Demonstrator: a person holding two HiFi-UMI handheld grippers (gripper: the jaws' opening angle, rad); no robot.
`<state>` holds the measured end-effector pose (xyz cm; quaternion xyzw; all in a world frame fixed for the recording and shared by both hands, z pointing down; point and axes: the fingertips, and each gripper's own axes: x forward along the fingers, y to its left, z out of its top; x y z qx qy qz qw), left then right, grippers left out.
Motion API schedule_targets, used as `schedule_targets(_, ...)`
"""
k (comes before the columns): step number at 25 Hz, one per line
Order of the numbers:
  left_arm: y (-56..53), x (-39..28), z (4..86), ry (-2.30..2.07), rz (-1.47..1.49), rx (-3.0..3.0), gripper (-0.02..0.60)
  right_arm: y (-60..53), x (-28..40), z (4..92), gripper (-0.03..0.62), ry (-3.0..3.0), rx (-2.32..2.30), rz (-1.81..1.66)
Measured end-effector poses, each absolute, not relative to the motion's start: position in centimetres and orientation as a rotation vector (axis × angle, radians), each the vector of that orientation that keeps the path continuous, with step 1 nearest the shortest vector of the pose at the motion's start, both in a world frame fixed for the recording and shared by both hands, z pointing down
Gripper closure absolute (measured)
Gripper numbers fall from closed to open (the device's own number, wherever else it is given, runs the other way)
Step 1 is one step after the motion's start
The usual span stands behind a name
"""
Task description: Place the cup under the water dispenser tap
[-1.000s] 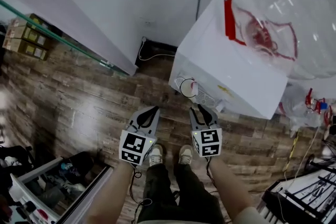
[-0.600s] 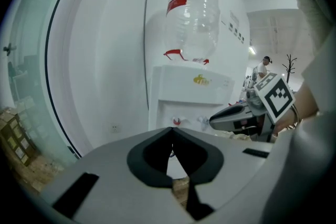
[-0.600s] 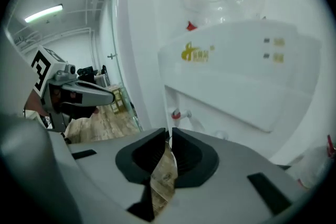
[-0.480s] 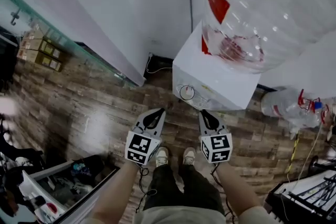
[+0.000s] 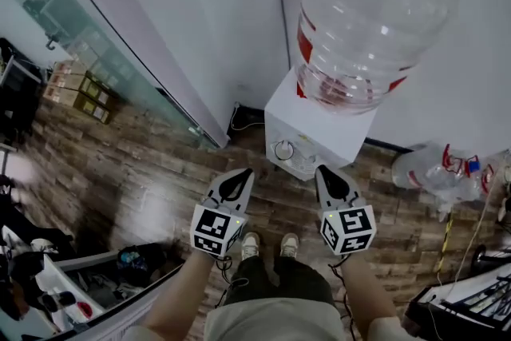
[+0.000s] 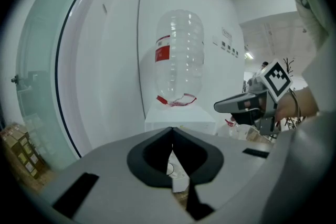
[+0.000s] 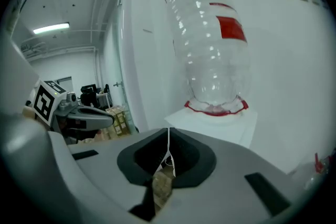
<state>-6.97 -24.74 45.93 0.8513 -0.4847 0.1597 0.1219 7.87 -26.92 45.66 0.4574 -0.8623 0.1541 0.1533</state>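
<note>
Left grey two-jaw gripper [image 5: 238, 176]: jaws are sitting clenched tip to tip, nothing between them. Right grey two-jaw gripper [image 5: 327, 174]: jaws have just been closing, now pinching together, also empty. Cup: I'm not seeing it in any view, so nothing is being carried.

Risks, my judgement:
- I'm going in blind on the cup. With both jaw pairs shut, nosing up to it like this is likely to knock it over rather than grab it.
- On the white box-shaped water dispenser [image 5: 307, 141] I'm only making out a round dial [image 5: 283, 149]; the tap is too small to tell. Misplacing the cup beside the spout is the obvious failure.
- The clear ribbed plastic bottle with red label [image 5: 367, 20] is standing inverted on top and looking top-heavy. The right gripper swinging wide could be clipping it.

Surface and room:
- Glass partition [image 5: 88, 44] is running along the left, stacked cardboard boxes [image 5: 84, 96] lying behind it.
- Dark wood-plank floor [image 5: 144, 172] is spanning the frame; I'm seeing no table.
- White wall [image 5: 200, 12] is backing the dispenser, a black cable [image 5: 243, 120] trailing at its base.
- Empty clear plastic bottles [image 5: 435, 168] are lying on the floor right of the dispenser, near a yellow cable [image 5: 443, 239], which is looking like a snag hazard.
</note>
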Motion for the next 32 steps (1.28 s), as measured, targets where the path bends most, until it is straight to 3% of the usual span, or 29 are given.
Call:
schedule_targets(13, -20.2, -7.2, 32.5, -1.475, 0.325, 2.594, 0.577, -20.7, 6.1, 31.8, 0.588, -2.638, 1.191, 0.277)
schedule_targets(21, -18.0, -7.8, 26.1, -1.518, 0.270, 2.672, 0.577, -17.5, 8.8, 25.2, 0.588, -2.670, 1.232, 0.156)
schedule_targets(32, -17.4, -8.1, 23.2, -1.538, 0.231, 2.710, 0.577, -17.5, 8.6, 20.4, 0.588, -2.687, 1.267, 0.023)
